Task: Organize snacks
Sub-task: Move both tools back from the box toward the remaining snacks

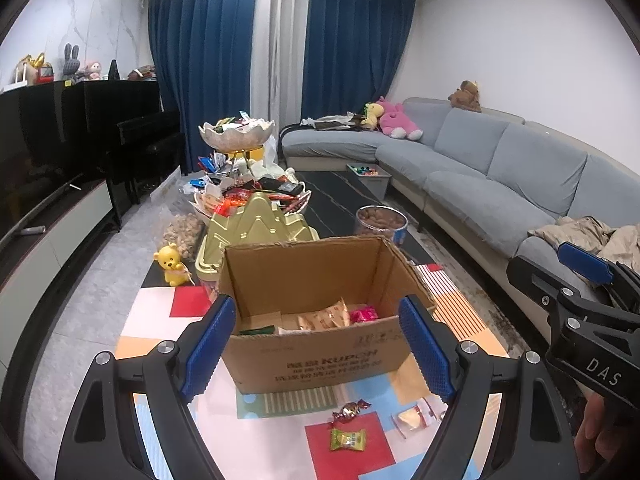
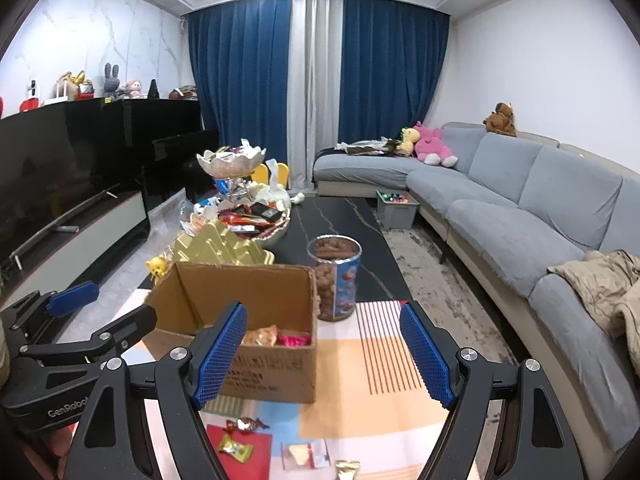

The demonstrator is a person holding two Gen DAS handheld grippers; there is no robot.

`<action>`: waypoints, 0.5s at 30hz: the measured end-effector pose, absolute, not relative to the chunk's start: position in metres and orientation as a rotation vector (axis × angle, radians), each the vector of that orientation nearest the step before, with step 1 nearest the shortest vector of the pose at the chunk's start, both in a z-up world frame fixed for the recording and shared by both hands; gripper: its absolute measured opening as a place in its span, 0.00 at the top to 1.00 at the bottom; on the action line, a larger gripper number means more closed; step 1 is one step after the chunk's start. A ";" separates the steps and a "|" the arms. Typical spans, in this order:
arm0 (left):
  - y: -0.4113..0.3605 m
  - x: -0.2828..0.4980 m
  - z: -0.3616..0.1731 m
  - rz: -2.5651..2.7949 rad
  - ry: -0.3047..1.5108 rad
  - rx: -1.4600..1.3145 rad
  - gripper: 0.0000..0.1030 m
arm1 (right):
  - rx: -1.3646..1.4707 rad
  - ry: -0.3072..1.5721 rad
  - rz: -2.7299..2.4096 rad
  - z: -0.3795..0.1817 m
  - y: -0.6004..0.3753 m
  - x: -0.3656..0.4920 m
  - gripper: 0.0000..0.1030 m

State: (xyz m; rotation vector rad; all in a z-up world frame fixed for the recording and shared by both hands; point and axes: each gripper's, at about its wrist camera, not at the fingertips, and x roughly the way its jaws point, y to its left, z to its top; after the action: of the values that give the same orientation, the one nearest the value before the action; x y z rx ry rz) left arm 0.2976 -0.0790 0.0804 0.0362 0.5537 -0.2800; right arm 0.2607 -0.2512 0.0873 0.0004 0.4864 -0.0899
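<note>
An open cardboard box stands on a colourful mat and holds several wrapped snacks; it also shows in the right wrist view. Loose on the mat in front of it lie a red-gold candy, a green candy and a clear packet; the right wrist view shows the same candies. My left gripper is open and empty, above the box's near side. My right gripper is open and empty, to the right of the box.
Behind the box are a gold tray, a tiered bowl stand heaped with snacks, a jar of nuts and a yellow bear figure. A grey sofa runs along the right, a TV cabinet along the left.
</note>
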 end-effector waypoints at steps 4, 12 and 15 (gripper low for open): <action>-0.084 0.292 0.078 -0.281 0.550 0.042 0.19 | 0.007 0.496 -0.101 0.083 -0.258 0.252 0.23; -0.091 0.283 0.067 -0.287 0.569 0.050 0.19 | 0.011 0.509 -0.111 0.074 -0.266 0.240 0.23; -0.095 0.279 0.062 -0.289 0.577 0.056 0.19 | 0.016 0.515 -0.115 0.070 -0.269 0.236 0.23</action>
State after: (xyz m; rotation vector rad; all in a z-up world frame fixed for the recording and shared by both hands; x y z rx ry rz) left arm 0.2794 -0.0954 0.0620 0.0563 0.5769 -0.2890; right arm 0.2361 -0.2686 0.0702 0.0157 0.5148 -0.1152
